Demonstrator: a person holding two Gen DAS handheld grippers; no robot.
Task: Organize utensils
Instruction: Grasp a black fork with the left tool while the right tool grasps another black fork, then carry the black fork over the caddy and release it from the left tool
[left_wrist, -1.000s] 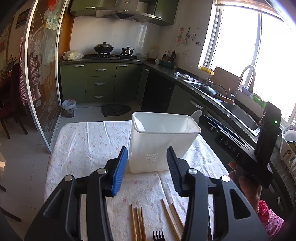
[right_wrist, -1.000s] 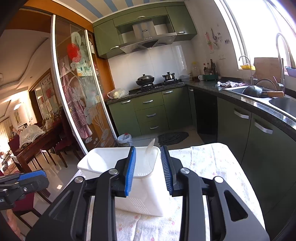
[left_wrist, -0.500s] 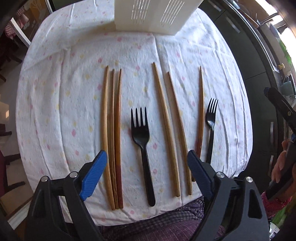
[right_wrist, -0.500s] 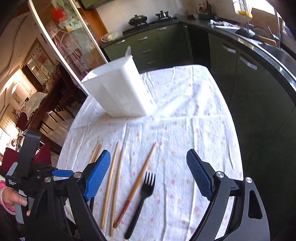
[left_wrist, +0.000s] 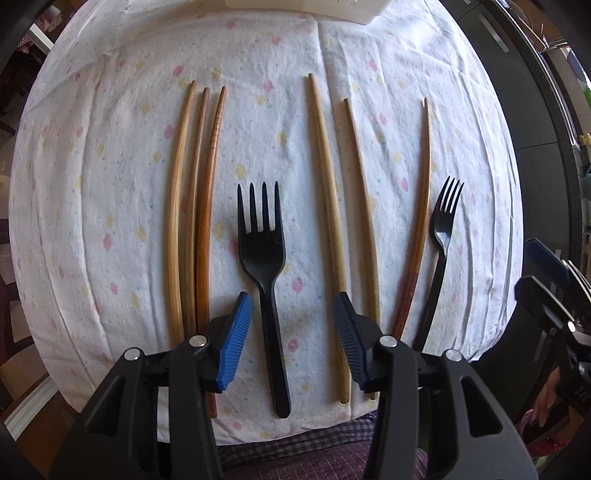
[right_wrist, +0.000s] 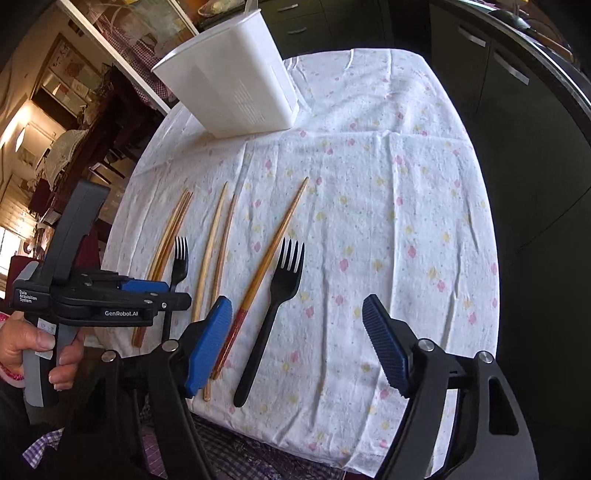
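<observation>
Several wooden chopsticks and two black plastic forks lie side by side on a flowered tablecloth (left_wrist: 110, 147). My left gripper (left_wrist: 291, 332) is open, with the handle of the middle fork (left_wrist: 264, 251) between its jaws, which stand apart from it. Three chopsticks (left_wrist: 192, 206) lie to its left; more chopsticks (left_wrist: 328, 199) and the second fork (left_wrist: 441, 243) lie to its right. My right gripper (right_wrist: 299, 347) is open wide over that second fork (right_wrist: 273, 314). A white utensil holder (right_wrist: 232, 85) stands at the far end of the table.
The table's near edge (left_wrist: 295, 424) is just under both grippers. Dark green kitchen cabinets (right_wrist: 517, 92) run along the right. Dining chairs (right_wrist: 92, 147) stand to the left beyond the table. The left gripper also shows in the right wrist view (right_wrist: 110, 302).
Both grippers have dropped toward the utensils. The left jaws have narrowed around the middle fork's handle. The right gripper has come lower over the right-hand fork, still wide open.
</observation>
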